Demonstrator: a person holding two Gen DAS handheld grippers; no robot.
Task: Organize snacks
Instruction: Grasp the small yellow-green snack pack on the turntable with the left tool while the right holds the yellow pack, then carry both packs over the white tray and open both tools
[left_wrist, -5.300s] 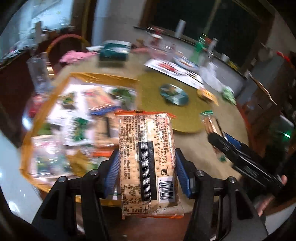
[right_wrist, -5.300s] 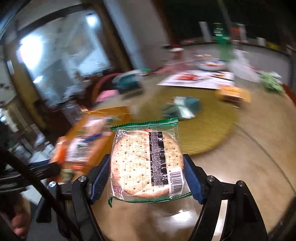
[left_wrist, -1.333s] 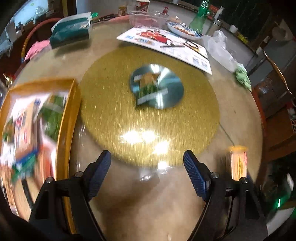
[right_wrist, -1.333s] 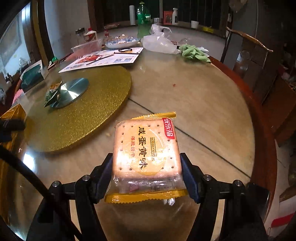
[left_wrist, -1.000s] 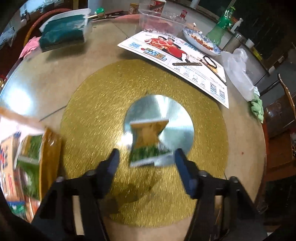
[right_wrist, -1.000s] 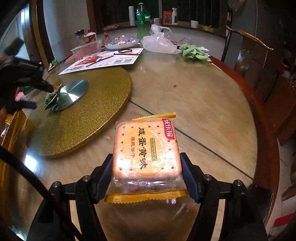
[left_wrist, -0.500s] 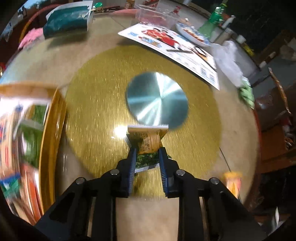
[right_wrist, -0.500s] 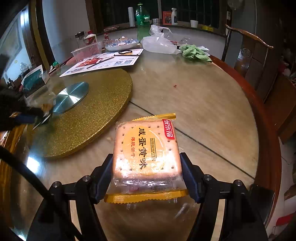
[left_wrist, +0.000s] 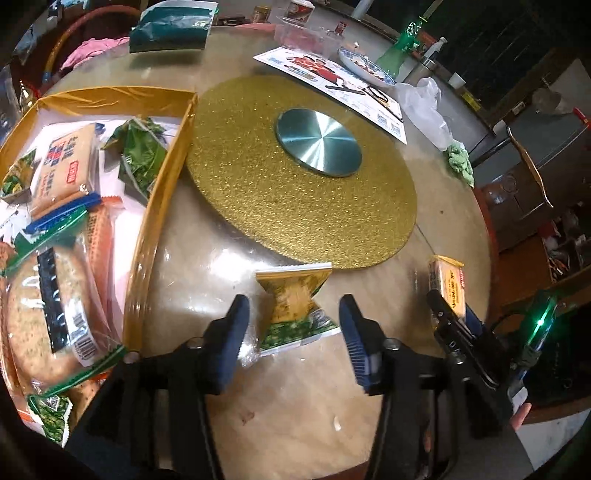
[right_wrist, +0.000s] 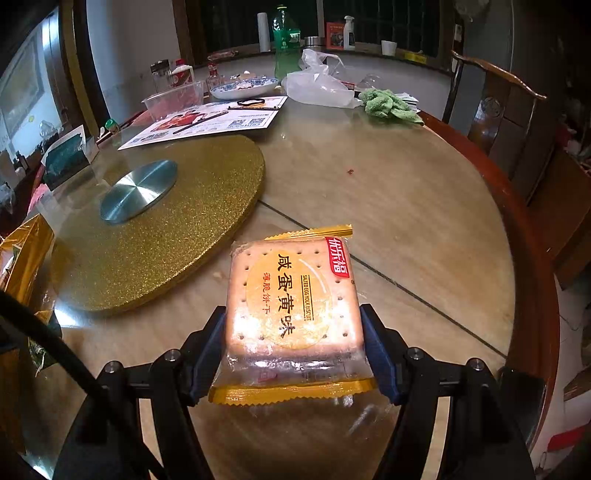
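My left gripper is open, its blue pads either side of a small gold and green snack packet that lies on the table, pinched in the middle. A gold tray at the left holds several cracker and snack packs. My right gripper is shut on a yellow salted egg yolk biscuit pack and holds it just above the table. That pack also shows in the left wrist view, at the right.
A gold glitter turntable with a silver disc fills the table's middle. A printed flyer, a blue-rimmed plate, a green bottle, a white plastic bag and a green cloth lie at the far side. A wooden chair stands at the right.
My left gripper carried the gold and green packet off the silver disc toward the near table edge, then opened and let it go. The right gripper has kept still with its biscuit pack.
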